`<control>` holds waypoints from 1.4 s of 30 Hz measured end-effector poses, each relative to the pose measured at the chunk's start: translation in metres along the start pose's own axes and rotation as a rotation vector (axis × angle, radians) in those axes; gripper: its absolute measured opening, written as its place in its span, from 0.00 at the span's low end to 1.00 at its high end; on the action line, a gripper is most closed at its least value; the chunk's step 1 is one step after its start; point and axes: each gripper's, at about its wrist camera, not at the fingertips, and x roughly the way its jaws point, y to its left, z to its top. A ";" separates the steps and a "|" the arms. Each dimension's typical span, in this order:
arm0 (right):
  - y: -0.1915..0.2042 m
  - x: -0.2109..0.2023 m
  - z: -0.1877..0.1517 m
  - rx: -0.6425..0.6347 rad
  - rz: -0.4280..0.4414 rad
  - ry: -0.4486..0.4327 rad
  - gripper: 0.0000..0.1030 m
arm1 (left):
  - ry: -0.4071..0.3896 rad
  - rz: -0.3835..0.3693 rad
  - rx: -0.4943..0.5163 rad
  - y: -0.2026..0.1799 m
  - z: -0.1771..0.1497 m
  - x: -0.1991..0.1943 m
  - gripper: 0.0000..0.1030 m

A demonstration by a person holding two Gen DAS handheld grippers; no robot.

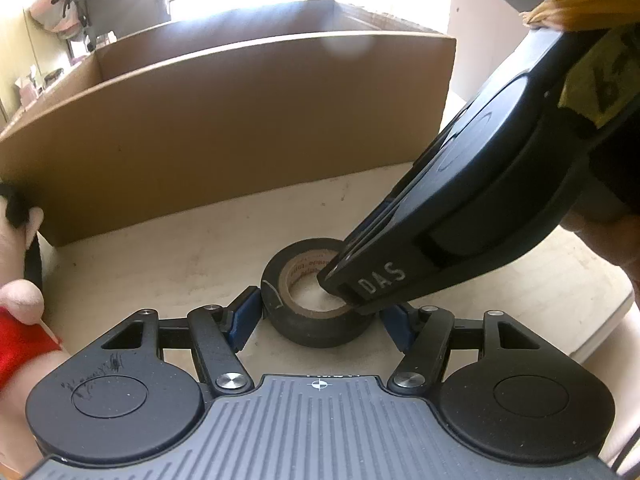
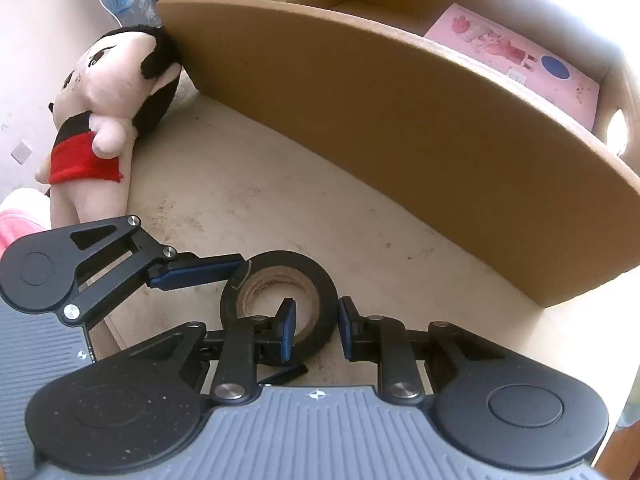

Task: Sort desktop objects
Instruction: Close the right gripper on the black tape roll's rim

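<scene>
Lying flat, hole up, tape roll (image 2: 280, 300) pinched by right hand-held gripper (image 2: 317, 330), left hand-held gripper (image 1: 320, 320) clamping it.

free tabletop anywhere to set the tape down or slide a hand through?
Bare table runs between the doll and the cardboard box, and along the box's front wall to its right end. Crowded at the near edge: both the left gripper and right gripper sit at the tape roll.

Your left gripper (image 1: 320, 314) points down, its pads pressed against an object's outer sides. Your right gripper (image 2: 317, 326) pinches its wall, one finger inside.
</scene>
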 end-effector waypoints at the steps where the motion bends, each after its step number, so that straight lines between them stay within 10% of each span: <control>1: -0.001 0.000 0.000 0.004 0.002 -0.001 0.24 | -0.001 0.000 -0.001 0.000 0.000 -0.001 0.63; 42: 0.011 -0.013 -0.003 -0.058 -0.045 -0.056 0.20 | -0.100 0.034 0.021 0.005 0.011 -0.021 0.62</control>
